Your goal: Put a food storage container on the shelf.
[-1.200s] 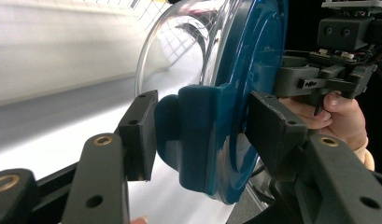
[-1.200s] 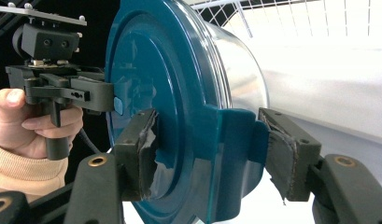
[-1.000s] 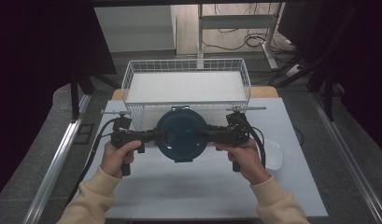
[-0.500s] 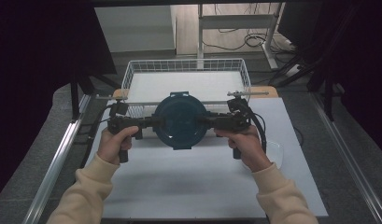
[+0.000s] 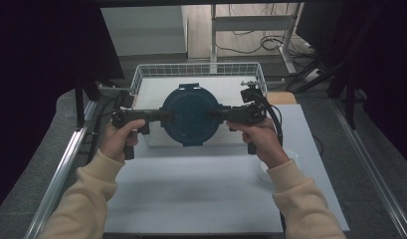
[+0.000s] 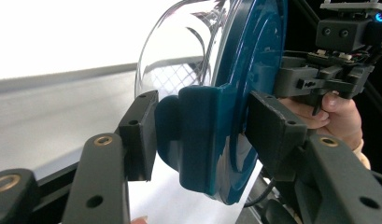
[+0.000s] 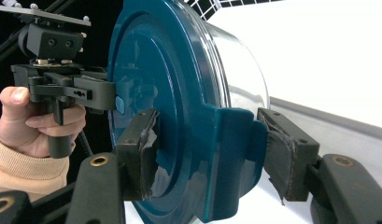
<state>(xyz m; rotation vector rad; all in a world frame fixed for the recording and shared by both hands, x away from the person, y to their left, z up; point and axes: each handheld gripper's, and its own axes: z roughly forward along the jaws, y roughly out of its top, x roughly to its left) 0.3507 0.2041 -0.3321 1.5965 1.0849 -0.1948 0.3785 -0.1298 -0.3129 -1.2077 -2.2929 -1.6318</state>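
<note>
- The white worktop (image 5: 201,189) lies below us, with the wire basket (image 5: 141,74) at its far edge.
- We hold the lidded container (image 5: 191,115) aloft just before the basket, left tongs (image 5: 163,116) and right tongs (image 5: 214,114) each clamped on a side latch.
- Uneven lifting could tilt it loose or catch the basket's rim.

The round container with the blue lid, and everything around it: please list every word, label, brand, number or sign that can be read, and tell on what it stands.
None: no readable text stands anywhere.
Blue lid: plain moulded ridges, no print.
Clear container body: reflections, no label.
Left tool and right tool: bare black parts with screws, no marking.
Wire basket and table: blank.
</note>
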